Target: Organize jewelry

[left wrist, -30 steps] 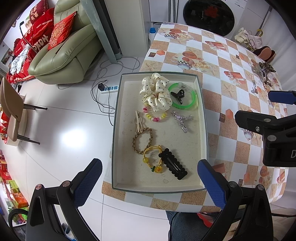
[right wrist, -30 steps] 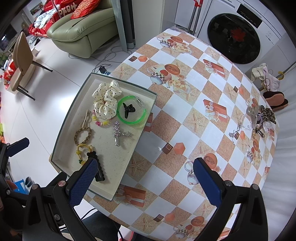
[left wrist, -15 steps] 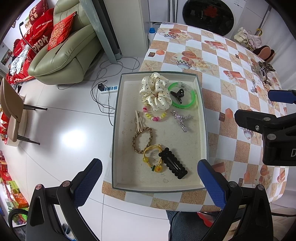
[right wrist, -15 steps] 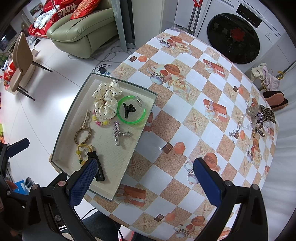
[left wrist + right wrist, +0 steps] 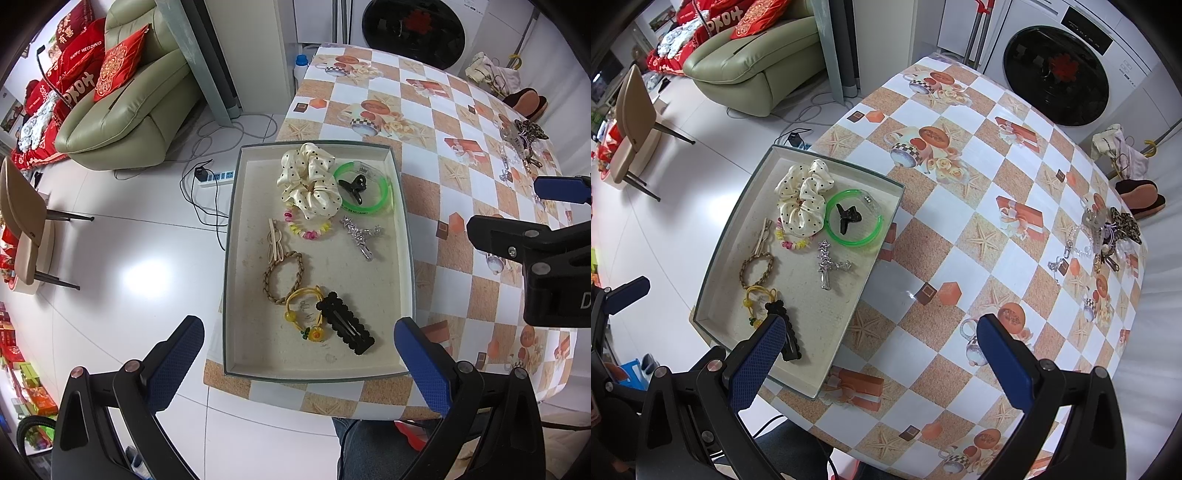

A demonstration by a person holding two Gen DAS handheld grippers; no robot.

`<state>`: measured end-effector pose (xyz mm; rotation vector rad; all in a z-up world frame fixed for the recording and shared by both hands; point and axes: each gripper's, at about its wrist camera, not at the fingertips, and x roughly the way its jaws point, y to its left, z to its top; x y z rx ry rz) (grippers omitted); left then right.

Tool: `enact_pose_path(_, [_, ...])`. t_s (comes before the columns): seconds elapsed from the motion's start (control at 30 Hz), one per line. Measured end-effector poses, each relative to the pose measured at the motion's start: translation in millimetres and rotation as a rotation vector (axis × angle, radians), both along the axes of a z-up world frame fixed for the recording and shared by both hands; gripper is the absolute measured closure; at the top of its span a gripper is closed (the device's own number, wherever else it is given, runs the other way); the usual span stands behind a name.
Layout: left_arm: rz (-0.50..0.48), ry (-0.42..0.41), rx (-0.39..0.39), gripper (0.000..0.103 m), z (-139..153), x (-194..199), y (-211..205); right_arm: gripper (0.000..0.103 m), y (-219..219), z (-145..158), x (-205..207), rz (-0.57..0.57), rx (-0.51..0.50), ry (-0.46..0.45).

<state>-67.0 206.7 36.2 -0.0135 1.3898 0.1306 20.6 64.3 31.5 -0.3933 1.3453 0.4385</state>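
Wide view over the table (image 5: 960, 229) with its checked starfish cloth, and on its left edge sits the shallow tray (image 5: 406, 236), partly filled. Both tools hang above it with nothing in them: the left gripper (image 5: 299, 343) has its jaws spread wide over the near end of the tray, the right gripper (image 5: 879, 345) just as wide over the near stretch of cloth.

Inside the tray, biggest first. The cream dotted scrunchie (image 5: 309, 181) lies at the far end, soft and squashy, so a pinch on any fold should do. Touching its right side is the green bangle (image 5: 384, 199), stiff and probably slick, best taken across its rim, with a small black claw clip (image 5: 352, 187) lying inside the ring. At the near end is the black scalloped hair clip (image 5: 345, 326), rigid and flat, best gripped across its narrow width. Next to it lie a yellow hair tie (image 5: 303, 314) and a braided bracelet (image 5: 282, 277), both limp and light. Mid-tray sits a silver cross brooch (image 5: 362, 236), likely delicate.

The unsorted heap of jewelry (image 5: 1104, 236) waits at the far right edge of the table, well apart from the tray: thin tangled chains, so my guess is a slow lift from one loose strand
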Motion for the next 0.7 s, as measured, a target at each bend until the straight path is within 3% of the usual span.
enact_pose_path(0.7, [-0.008, 0.003, -0.006, 0.0, -2.4, 0.2, 6.7, 0.0, -0.8, -1.3, -2.7, -0.002, 0.001, 0.001])
